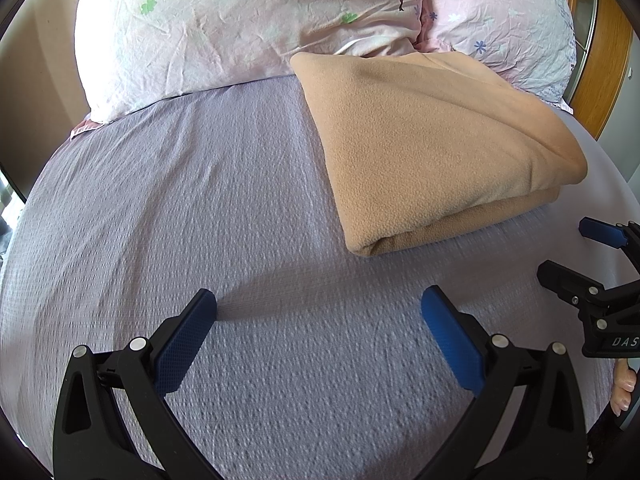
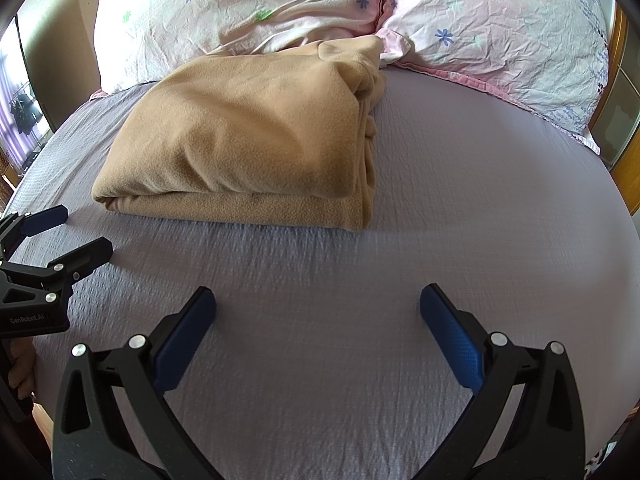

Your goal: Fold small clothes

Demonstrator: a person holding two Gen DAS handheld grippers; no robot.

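Observation:
A tan fleece cloth lies folded in a thick rectangle on the lilac bed sheet, its far end against the pillows. It also shows in the right wrist view. My left gripper is open and empty, low over the sheet, short of the cloth's near left corner. My right gripper is open and empty over the sheet, short of the cloth's near right corner. Each gripper shows at the edge of the other's view: the right one and the left one, both open.
Two pink flowered pillows lie across the head of the bed. A wooden headboard stands at the right. The sheet stretches bare on both sides of the cloth. A window with hanging clothes is at far left.

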